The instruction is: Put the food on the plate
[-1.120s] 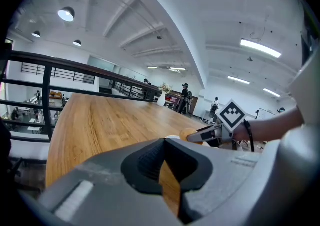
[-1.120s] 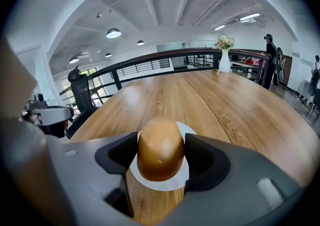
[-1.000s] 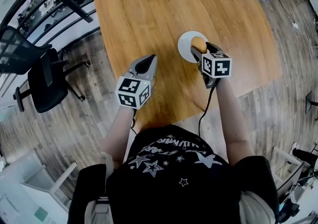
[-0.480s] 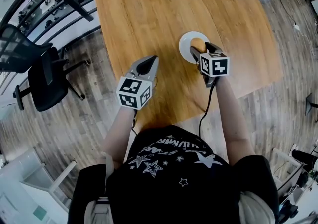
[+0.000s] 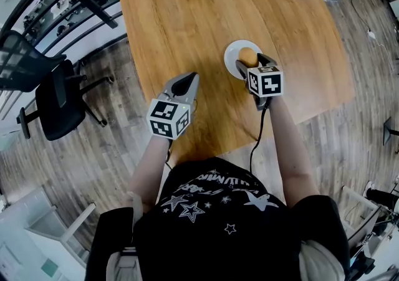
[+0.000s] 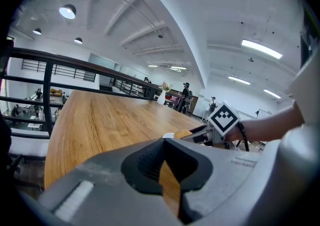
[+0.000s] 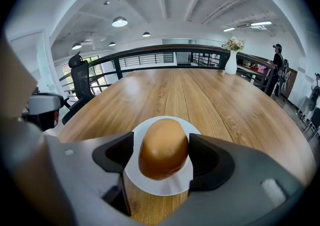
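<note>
A brown bread roll rests on the white plate on the wooden counter. The right gripper straddles it, jaws opening, pads just beside its sides. The left gripper hovers well apart, jaws closed and empty. Placement looks done; only withdrawing seems left

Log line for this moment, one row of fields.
right gripper: jaws opening, bun between them | bun: on white plate | left gripper: shut, empty
</note>
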Demonstrator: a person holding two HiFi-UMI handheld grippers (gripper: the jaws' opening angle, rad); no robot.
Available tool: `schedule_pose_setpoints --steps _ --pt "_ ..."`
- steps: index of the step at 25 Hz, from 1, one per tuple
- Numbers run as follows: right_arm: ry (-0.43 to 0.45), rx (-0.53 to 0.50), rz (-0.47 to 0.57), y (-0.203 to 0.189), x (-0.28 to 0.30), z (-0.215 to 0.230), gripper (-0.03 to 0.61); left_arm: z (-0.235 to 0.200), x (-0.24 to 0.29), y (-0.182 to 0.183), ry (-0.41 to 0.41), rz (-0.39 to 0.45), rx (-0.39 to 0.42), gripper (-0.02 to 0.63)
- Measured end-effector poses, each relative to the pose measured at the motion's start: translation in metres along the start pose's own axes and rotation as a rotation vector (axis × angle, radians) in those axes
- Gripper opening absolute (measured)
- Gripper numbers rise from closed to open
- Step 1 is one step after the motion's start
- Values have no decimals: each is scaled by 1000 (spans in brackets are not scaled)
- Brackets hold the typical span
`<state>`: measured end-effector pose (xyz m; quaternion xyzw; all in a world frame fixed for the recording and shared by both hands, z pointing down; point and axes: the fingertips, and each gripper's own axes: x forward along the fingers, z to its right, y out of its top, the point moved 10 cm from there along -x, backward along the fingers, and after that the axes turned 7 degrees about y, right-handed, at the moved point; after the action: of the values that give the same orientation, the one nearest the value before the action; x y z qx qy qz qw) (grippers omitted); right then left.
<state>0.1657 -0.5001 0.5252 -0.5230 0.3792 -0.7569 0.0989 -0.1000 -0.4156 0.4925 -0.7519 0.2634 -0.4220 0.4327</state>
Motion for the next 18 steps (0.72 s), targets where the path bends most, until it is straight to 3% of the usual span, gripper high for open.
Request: schedule_pose_setpoints --steps 18 --pt "-56 39 79 -19 -35 -4 376 21 -25 -7 -1 18 16 2"
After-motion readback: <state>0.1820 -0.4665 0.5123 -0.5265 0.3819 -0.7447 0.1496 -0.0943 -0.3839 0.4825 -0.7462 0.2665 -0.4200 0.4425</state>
